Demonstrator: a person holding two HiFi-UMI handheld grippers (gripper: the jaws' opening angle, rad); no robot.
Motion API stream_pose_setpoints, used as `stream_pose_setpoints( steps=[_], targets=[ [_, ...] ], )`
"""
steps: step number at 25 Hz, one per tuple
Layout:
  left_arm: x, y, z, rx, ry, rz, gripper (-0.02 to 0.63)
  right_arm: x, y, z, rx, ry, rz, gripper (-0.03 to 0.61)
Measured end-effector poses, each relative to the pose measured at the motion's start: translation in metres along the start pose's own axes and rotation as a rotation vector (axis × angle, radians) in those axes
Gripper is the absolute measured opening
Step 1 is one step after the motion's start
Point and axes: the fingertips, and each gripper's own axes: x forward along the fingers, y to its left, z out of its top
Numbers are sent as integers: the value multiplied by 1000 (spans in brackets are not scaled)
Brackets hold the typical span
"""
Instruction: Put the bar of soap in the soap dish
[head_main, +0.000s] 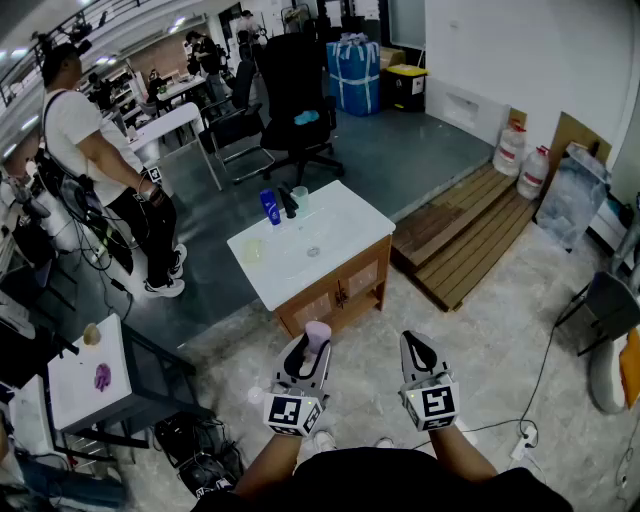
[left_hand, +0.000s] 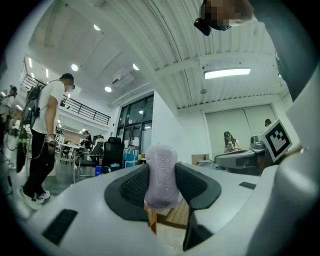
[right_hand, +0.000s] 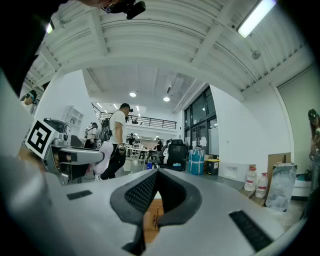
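Observation:
A lilac bar of soap stands on edge between the pads of my left gripper, which is shut on it. In the left gripper view the soap fills the gap between the dark pads. My right gripper hangs beside the left one, shut with its tips meeting and nothing in it. Both are held level over the floor, just short of a wooden vanity with a white top. A pale yellowish soap dish lies on the top's left end, beside the sink basin.
A blue bottle, a black tap and a clear cup stand at the vanity's far edge. A person stands at the left. An office chair is behind, a wooden pallet at the right, a white side table at the near left.

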Motion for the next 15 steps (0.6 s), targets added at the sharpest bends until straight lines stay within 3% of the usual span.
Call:
stream_pose_setpoints(
  steps=[15],
  targets=[
    [-17,46,-6,-17,10,11,187,34,49,7,18,-19,34,17]
  ],
)
